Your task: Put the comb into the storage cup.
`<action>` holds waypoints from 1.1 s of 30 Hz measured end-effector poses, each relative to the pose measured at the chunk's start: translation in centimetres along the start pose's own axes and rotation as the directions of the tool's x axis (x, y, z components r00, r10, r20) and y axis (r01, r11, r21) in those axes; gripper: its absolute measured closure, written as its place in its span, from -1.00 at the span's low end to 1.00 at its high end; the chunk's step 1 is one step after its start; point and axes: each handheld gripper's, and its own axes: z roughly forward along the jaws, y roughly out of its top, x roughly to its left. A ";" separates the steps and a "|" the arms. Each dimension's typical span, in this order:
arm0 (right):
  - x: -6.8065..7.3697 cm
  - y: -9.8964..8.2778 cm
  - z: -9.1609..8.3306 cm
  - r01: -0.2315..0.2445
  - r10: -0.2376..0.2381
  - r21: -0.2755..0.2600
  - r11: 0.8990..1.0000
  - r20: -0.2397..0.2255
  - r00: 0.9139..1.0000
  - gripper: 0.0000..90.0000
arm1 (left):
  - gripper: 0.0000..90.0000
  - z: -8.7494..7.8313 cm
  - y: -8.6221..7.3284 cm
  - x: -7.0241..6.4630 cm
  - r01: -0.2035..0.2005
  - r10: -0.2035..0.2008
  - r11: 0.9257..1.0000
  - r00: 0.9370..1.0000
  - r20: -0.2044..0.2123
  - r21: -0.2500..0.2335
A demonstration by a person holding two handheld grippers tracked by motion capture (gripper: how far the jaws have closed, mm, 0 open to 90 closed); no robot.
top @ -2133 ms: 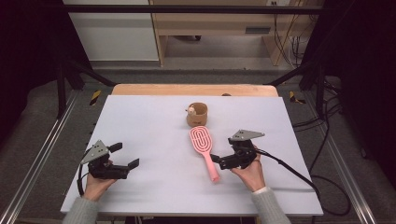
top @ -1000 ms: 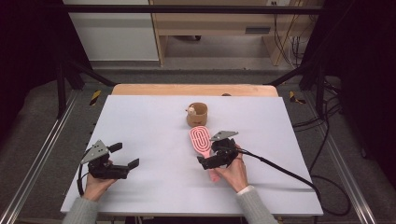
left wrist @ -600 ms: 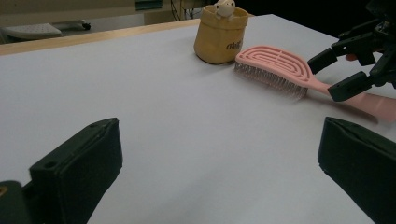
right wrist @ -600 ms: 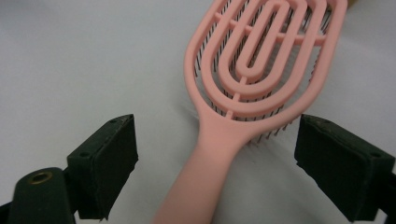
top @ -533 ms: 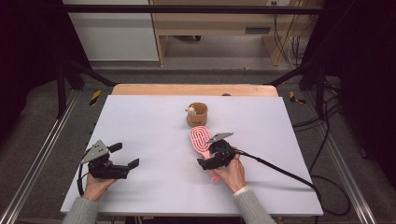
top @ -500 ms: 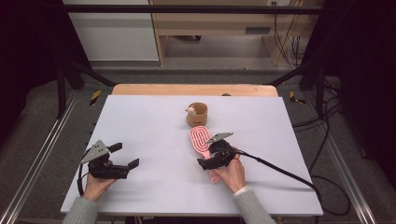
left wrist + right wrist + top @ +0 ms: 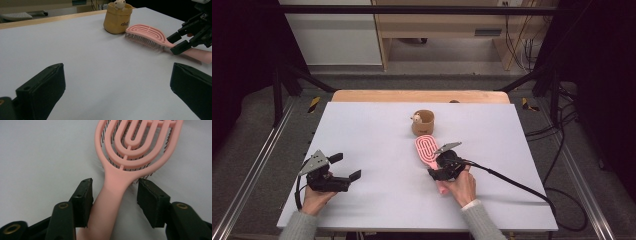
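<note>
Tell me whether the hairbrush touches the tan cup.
Apart. The left gripper view shows bare table between the pink hairbrush head and the tan cup.

brush point(image 7: 426, 149) on table point(image 7: 372, 130) | cup point(image 7: 423, 123) just behind it | left gripper point(image 7: 343, 168) far left

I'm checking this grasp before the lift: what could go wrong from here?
The right gripper, whose jaws have just been closing, straddles the pink plastic hairbrush at its neck; one pad seems to touch, the other stands clear, so it may twist. The brush head lies close to the small tan cup with a toy figure, and a swing could tip it.
</note>
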 end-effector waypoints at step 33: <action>-0.7 0.6 -0.1 0.027 -0.027 0.028 0.999 0.008 1.000 -0.03 | -1.00 0.1 0.0 0.0 0.000 0.000 1.000 1.000 0.002 0.003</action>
